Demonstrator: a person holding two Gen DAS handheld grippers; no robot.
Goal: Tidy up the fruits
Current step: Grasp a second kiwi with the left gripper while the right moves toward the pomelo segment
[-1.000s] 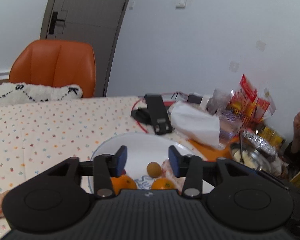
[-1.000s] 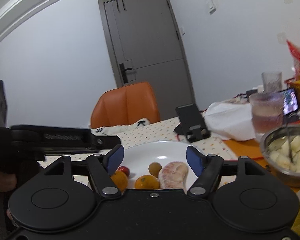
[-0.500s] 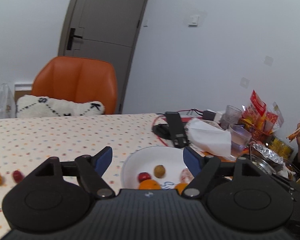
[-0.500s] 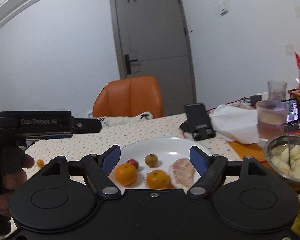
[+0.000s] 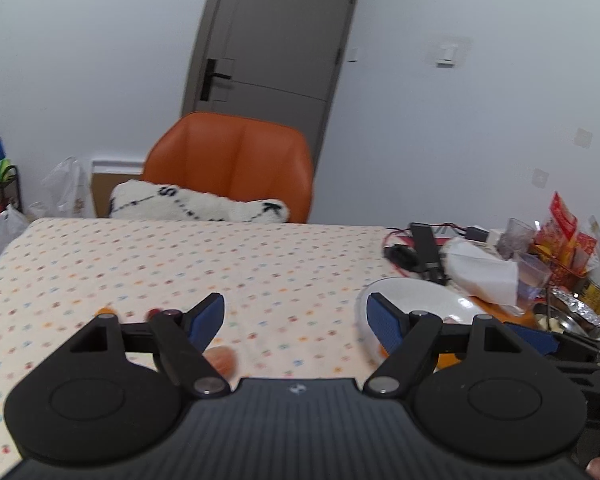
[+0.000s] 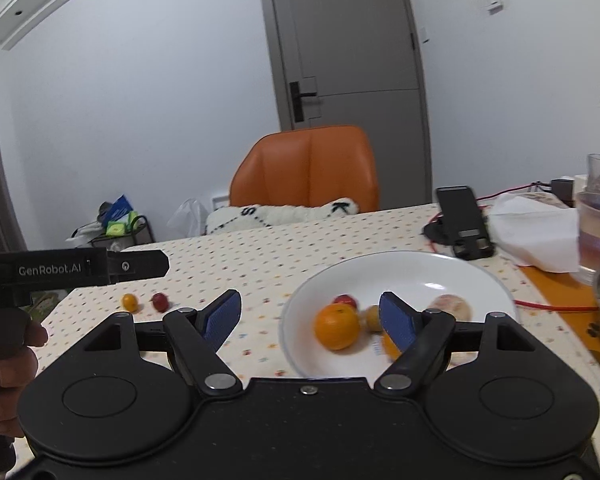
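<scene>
The left gripper (image 5: 295, 316) hangs over the spotted tablecloth (image 5: 260, 264) with its blue pads (image 5: 208, 318) spread wide and nothing between them; the right gripper (image 6: 311, 316) is likewise spread wide and empty, with the near rim of the white plate (image 6: 404, 268) showing between its pads. On that plate sit a large orange (image 6: 337, 327), a small red fruit (image 6: 346, 301) behind it, a brownish one (image 6: 373, 318), a pale peeled segment (image 6: 450, 307) and another orange piece half hidden by a pad. Loose on the cloth, well apart from the plate, lie a tiny orange fruit (image 6: 129, 301) and a small red fruit (image 6: 161, 301) just beside each other, and a blurred orange-pink piece (image 5: 222, 360) shows under the left gripper's near finger. That piece seems the likely next pick. The risks, as I judge them: round little fruits roll off hard pads if pinched off-centre, the soft piece could squash under a firm close, and the two grippers sit close enough near the plate to knock together or nudge the rim
</scene>
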